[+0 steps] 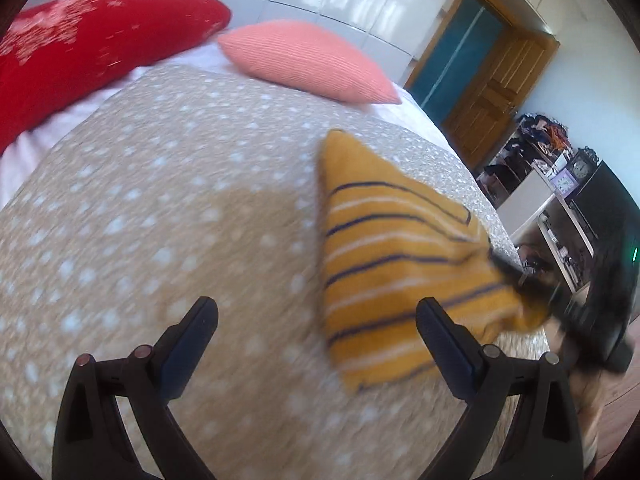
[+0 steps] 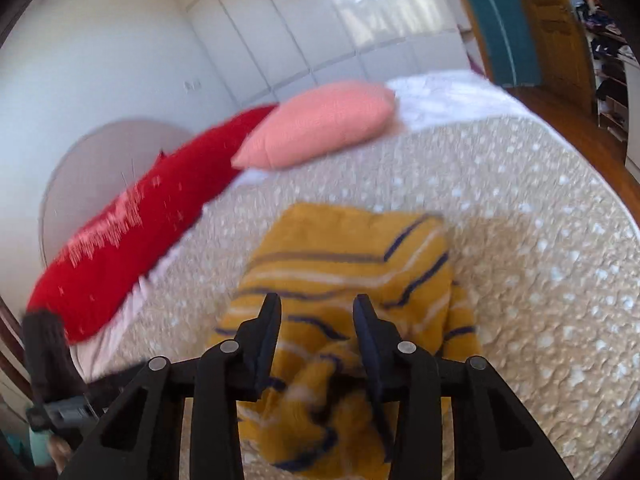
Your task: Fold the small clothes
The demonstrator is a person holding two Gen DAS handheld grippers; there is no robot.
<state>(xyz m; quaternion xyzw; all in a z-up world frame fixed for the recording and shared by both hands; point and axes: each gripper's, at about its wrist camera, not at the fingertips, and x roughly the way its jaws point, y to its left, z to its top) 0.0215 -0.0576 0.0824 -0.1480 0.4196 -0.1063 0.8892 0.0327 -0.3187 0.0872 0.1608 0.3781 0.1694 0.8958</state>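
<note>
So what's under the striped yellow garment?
The dotted beige bedspread lies under the striped yellow garment and shows all around it. Anything beneath its folded layers is covered.

— What's the garment like?
— A small mustard-yellow knit with thin navy and white stripes.

— Is it flat?
— Partly. It lies on the beige dotted bedspread, already doubled over, one pointed corner aimed toward the pillows. The near end is bunched and lifted off the cover.

— Where on the bed?
— Toward the near edge.
</note>
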